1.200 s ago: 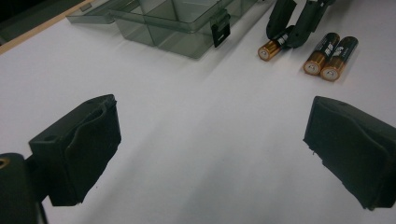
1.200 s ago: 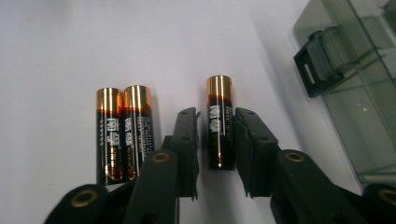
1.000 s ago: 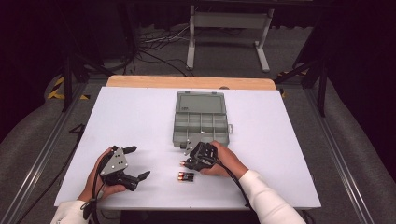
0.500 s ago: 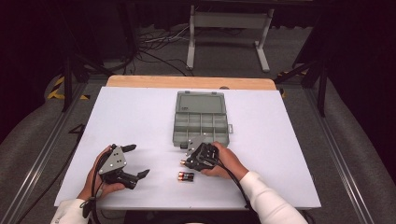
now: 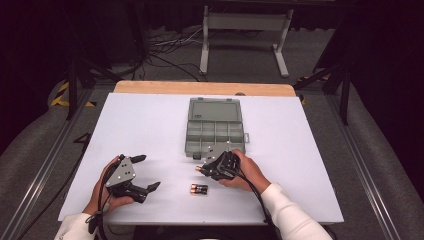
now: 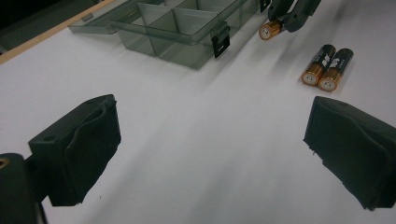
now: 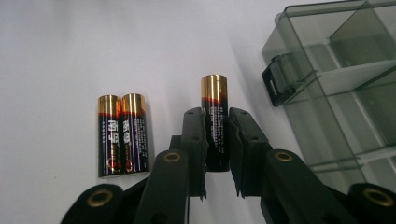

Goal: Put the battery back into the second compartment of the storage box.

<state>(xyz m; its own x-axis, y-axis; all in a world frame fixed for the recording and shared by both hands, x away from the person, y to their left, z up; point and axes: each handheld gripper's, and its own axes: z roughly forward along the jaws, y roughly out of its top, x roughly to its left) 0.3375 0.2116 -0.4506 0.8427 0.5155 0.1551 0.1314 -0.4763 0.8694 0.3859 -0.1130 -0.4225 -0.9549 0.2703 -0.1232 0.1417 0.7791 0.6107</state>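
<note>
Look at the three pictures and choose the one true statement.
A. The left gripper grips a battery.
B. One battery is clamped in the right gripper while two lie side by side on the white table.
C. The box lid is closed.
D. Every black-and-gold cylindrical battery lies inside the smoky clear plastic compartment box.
B: the right gripper clamps one black-and-gold battery, and two batteries lie side by side on the white table beside the open box.

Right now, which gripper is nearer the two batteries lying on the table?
Right. The right gripper hovers just above-right of the battery pair; the left gripper sits farther off to their left.
</note>
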